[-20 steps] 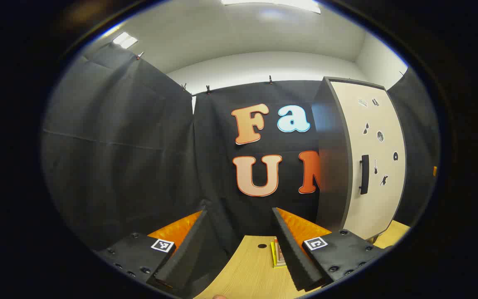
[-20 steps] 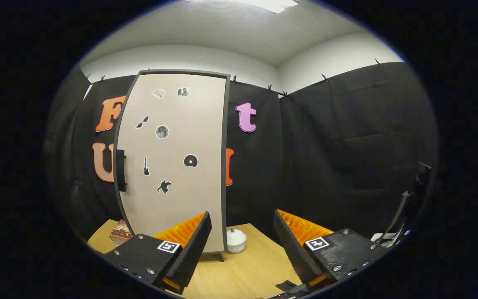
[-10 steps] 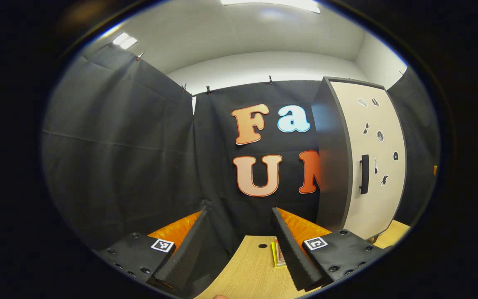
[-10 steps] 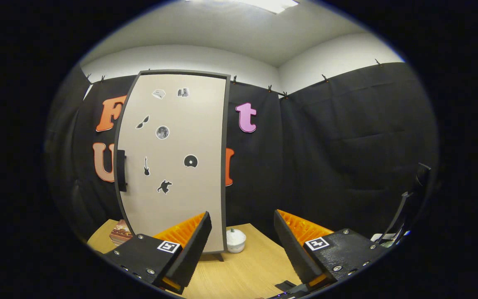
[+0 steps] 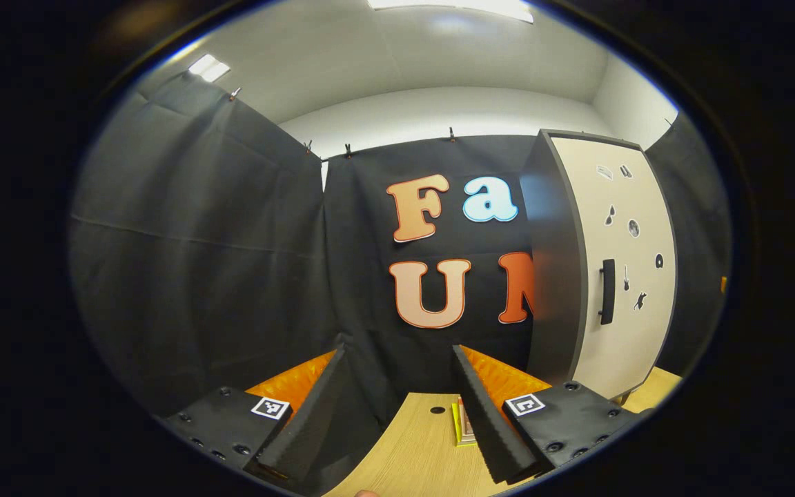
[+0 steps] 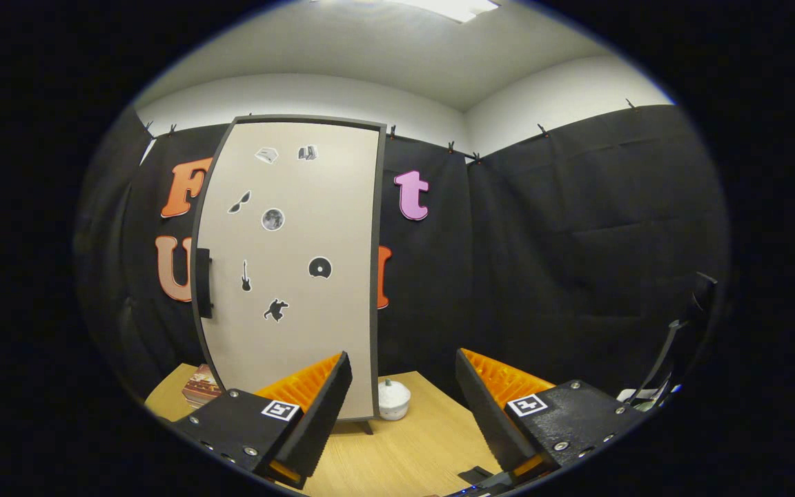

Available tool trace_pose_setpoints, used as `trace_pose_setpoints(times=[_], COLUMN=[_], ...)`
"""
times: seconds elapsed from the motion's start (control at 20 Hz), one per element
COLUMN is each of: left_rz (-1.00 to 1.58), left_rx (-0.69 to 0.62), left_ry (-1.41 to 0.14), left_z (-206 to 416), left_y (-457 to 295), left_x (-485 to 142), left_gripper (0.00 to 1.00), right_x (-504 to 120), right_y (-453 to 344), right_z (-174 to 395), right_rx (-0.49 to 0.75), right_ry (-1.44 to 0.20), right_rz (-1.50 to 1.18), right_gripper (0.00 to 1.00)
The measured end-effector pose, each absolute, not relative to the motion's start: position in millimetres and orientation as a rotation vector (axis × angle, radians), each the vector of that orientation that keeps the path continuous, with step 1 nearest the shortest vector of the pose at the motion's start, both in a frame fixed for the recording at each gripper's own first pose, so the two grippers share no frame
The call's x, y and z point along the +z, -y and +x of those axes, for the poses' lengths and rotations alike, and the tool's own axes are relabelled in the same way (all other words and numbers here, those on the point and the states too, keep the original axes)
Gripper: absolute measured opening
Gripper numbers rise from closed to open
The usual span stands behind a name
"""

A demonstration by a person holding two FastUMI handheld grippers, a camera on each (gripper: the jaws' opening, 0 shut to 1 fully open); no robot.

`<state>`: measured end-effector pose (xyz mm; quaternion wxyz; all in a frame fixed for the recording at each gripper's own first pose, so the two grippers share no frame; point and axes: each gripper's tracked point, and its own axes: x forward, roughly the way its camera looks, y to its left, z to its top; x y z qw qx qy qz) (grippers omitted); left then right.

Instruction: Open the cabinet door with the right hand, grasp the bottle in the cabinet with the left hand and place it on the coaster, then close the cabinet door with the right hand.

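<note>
The cabinet (image 6: 287, 269) stands left of centre in the right gripper view, door shut, so the bottle inside is hidden. Both the right hand-held gripper (image 6: 397, 414) and left hand-held gripper (image 5: 397, 414) hover spread apart and empty above the worktop (image 6: 397, 455), probably poised for the handle (image 6: 202, 283).

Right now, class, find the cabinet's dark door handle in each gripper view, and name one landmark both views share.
Left gripper view: the door handle is at the right, on the pale cabinet door, near its left edge.
Right gripper view: the door handle is left of centre, on the cabinet door's left edge.
Shared landmark: the small guitar sticker just right of the handle.
</note>
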<state>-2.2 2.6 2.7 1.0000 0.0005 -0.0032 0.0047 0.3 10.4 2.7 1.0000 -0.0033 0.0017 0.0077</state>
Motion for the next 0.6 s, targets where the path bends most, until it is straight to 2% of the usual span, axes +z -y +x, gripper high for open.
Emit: trace_pose_setpoints(times=[0.25, 0.6], left_rz=[0.001, 0.006], left_rx=[0.016, 0.034], left_ry=[0.003, -0.004], left_z=[-4.7, -9.0], left_y=[-7.1, -19.0], left_x=[1.0, -2.4], left_gripper=[0.98, 0.98], right_x=[-0.1, -10.1], right_y=[-56.8, -150.5], right_z=[9.0, 23.2], right_rx=[0.082, 0.246], right_ry=[-0.013, -0.056], right_rz=[-0.002, -0.011], right_gripper=[0.94, 0.94])
